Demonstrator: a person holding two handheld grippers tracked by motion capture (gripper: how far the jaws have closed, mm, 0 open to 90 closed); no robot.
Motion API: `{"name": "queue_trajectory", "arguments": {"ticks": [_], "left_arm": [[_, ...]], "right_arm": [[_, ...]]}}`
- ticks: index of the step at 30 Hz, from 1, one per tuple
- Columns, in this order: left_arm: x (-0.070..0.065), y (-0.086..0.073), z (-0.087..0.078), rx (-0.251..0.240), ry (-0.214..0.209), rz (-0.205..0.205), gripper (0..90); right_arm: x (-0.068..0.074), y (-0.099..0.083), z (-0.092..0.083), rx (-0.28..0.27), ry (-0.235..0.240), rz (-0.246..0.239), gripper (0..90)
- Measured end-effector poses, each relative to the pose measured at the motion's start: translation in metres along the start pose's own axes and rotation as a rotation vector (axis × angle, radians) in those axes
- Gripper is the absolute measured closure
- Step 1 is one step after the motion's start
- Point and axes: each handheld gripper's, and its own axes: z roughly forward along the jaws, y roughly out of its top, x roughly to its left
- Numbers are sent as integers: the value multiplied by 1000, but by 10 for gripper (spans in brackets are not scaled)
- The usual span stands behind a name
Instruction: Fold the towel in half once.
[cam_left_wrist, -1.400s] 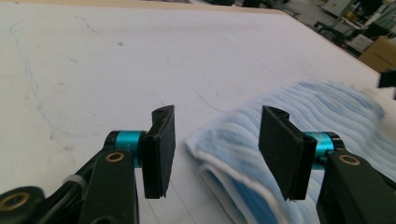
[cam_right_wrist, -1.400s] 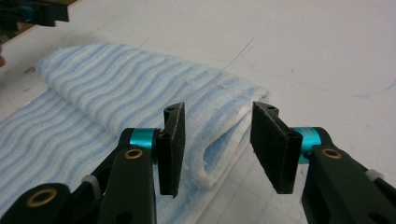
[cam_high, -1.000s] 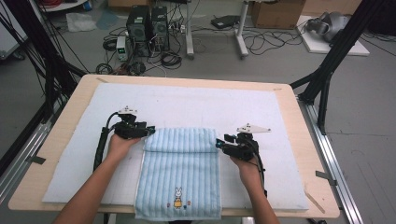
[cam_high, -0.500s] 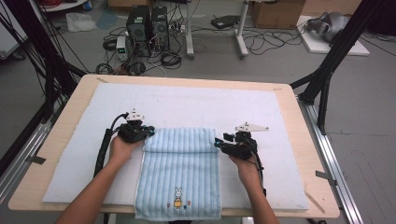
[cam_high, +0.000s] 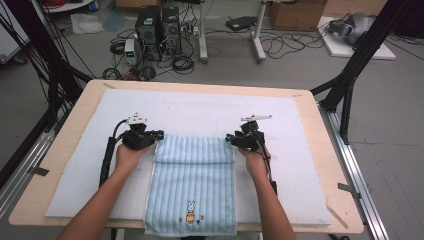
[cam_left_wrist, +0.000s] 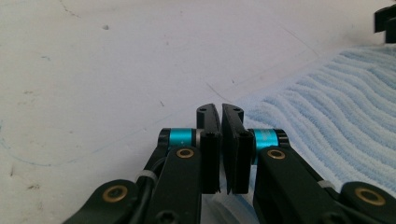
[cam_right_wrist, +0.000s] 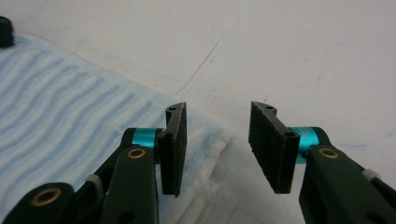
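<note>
While the blue towel (cam_high: 192, 187) is laid flat at the near edge of the counter (cam_high: 65, 145), its far left corner is pinched by the shut jaws of the left gripper (cam_high: 159, 134). The right gripper (cam_high: 228, 137) is held at the far right corner, its jaws apart but just closing a little.

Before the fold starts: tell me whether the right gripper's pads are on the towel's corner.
Apart. In the right gripper view the right gripper stands open astride the towel corner, with clear gaps beside both pads.
</note>
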Motion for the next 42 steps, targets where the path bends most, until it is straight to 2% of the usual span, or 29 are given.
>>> {"name": "queue_trajectory", "arguments": {"ticks": [3, 5, 6, 8, 10, 13, 18, 20, 21, 22, 23, 24, 27, 31, 33, 36, 41, 42], "left_arm": [[1, 0, 1, -5, 1, -13, 855], [2, -1, 1, -4, -3, -21, 856], [2, -1, 1, -4, -3, -21, 856], [3, 1, -2, -20, -11, -25, 856], [3, 3, -4, -40, -24, -41, 856], [4, 6, -10, -73, -44, -64, 856], [4, 10, -21, -105, -66, -75, 856], [4, 10, -23, -111, -69, -77, 856], [2, 12, -29, -114, -81, -67, 856], [2, 12, -29, -114, -81, -67, 855], [0, 13, -35, -114, -101, -70, 855], [0, 13, -35, -114, -101, -70, 855], [-6, 13, -50, -138, -138, -62, 854], [-12, 6, -61, -137, -174, -52, 853], [-13, 2, -65, -123, -217, -52, 852], [-15, -6, -70, -123, -249, -60, 852], [-18, -21, -73, -96, -269, -55, 850], [-20, -30, -74, -79, -286, -57, 850]], "right_arm": [[0, 3, 14, 55, -21, -8, 585], [1, 1, 21, 87, -21, -24, 698], [3, 1, 20, 87, -44, -50, 774], [1, 1, 18, 84, -20, -59, 817], [2, 2, 15, 71, -15, -68, 824], [1, 5, 6, 14, 15, -45, 824], [3, 8, -11, -30, 38, -42, 824], [4, 9, -15, -47, 45, -44, 824], [7, 10, -24, -78, 72, -42, 824], [7, 10, -24, -78, 72, -42, 824], [11, 10, -32, -96, 99, -42, 824], [13, 10, -36, -104, 105, -47, 824], [18, 9, -47, -120, 117, -60, 824], [23, 2, -60, -145, 140, -70, 824], [24, -4, -66, -152, 179, -51, 823], [27, -17, -71, -158, 217, -37, 823], [29, -39, -76, -136, 225, -39, 823], [29, -42, -77, -127, 226, -40, 823]]}}
